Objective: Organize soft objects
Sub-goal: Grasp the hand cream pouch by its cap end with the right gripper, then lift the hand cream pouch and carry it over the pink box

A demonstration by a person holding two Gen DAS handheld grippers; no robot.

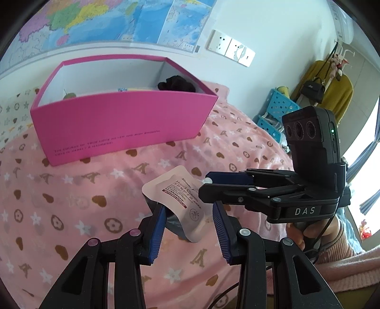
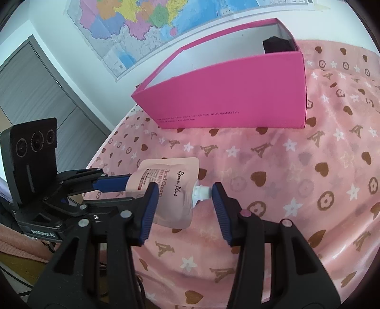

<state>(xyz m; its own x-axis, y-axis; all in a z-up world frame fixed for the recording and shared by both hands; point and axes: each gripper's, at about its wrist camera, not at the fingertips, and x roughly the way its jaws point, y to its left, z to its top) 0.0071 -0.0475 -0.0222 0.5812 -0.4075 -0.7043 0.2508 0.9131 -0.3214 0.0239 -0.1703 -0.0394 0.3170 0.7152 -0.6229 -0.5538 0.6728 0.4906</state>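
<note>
**A:** Where is the hand cream pouch (image 2: pixel 175 206)?

**B:** In front of the pink box (image 1: pixel 118 123), on its long lettered side. It is off the pink patterned blanket (image 1: pixel 71 202) that the box stands on, and apart from the box. Both grippers meet at it.

**A:** How do the left gripper's (image 1: pixel 188 209) jaws stand?

**B:** Narrow, closed on the pouch. From the left wrist the pouch runs slantwise between them, and its edge lies against one blue pad. From the right wrist the same gripper comes in on the side away from the box's black-cloth end, with a blue finger reaching the pouch's flat bottom end.

**A:** And the right gripper (image 2: pixel 184 190)?

**B:** Its jaws are about halfway and straddle the pouch. The white spout (image 2: pixel 200 190) touches one pad, and the other pad lies over the pouch's body. I cannot tell whether they squeeze it. A hand (image 1: pixel 306 233) grips that gripper's handle.

**A:** What is in the box?

**B:** A black bundle of cloth (image 1: pixel 177 84) sits in one far corner and something green (image 1: pixel 68 95) at the opposite end. A bit of yellow and blue lies between them, too small to name. A map (image 1: pixel 106 19) hangs on the wall behind the box.
</note>
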